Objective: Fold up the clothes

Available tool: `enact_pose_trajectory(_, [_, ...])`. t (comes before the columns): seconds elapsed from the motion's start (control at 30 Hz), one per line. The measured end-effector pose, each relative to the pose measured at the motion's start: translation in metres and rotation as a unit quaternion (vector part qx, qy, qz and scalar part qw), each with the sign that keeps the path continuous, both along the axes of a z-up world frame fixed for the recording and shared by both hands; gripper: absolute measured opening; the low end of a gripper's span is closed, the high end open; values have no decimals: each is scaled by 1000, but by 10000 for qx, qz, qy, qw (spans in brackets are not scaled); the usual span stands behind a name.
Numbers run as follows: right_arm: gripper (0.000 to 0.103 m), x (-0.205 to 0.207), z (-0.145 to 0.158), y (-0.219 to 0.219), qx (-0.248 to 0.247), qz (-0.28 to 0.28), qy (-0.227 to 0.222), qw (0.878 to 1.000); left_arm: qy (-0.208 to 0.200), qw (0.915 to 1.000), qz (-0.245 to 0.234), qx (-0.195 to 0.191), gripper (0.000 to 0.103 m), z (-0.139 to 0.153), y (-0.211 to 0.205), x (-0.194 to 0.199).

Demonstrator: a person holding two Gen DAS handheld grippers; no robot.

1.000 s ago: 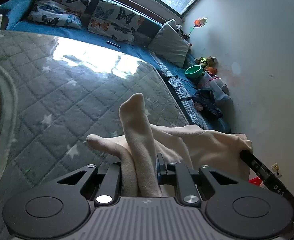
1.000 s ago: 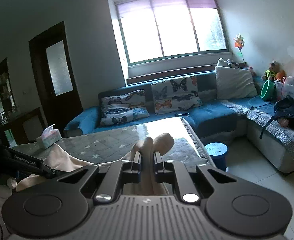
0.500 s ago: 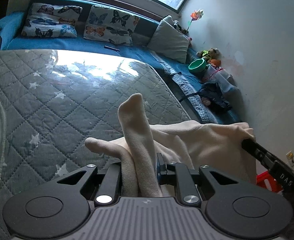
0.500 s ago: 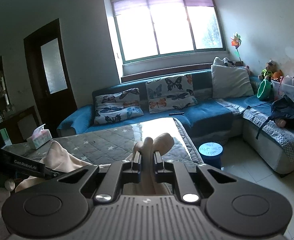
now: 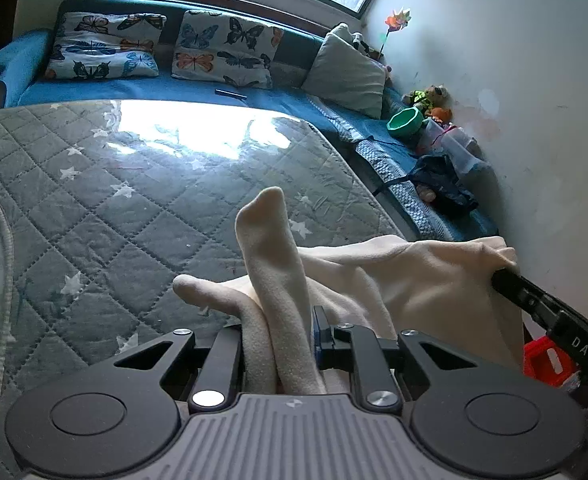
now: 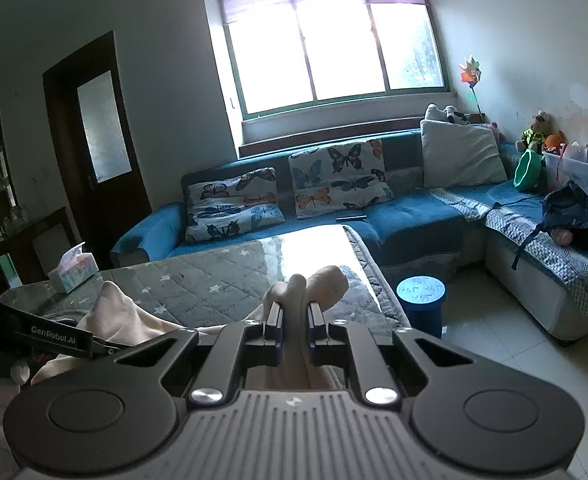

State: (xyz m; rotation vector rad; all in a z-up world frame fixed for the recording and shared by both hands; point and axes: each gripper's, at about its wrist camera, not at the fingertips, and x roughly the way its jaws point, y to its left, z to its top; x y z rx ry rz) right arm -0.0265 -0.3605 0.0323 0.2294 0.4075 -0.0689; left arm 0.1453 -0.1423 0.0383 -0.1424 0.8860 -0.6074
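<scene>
Both views shift since a sec ago: in the left wrist view the quilted table (image 5: 141, 208) fills more of the frame and the sofa (image 5: 141, 88) sits lower and nearer centre, while in the right wrist view the table edge and blue stool (image 6: 421, 300) ride higher, so both hands seem to have eased fwd and slightly down w/ the cloth. Grips look unchanged. Left hand-held gripper (image 5: 277, 340) is pinched on a bunched fold of the cream garment (image 5: 394, 280), one end sticking up past the tips; right hand-held gripper (image 6: 294, 320) is likewise pressed together on another corner of it. Garment hangs stretched btwn the two, over the near-right part of the table, not yet laid flat; in the left view the right tool shows at far right, cloth gathered at its tip. My read: this is the carry/spread step, fold itself not begun. Next likely needs lowering the cloth flat on the table, keeping tension even so it doesn't bunch.
</scene>
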Motion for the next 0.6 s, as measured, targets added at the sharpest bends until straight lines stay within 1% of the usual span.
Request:
enact_pose_trajectory(0.4, [10, 8, -16, -7, 70, -60, 237, 9997, 155, 9998, 7, 120, 19, -16, 1, 3])
enact_pose_trajectory(0.6, [10, 12, -27, -10, 111, -128, 368, 9992, 340, 9993, 29, 142, 20, -30, 5, 4])
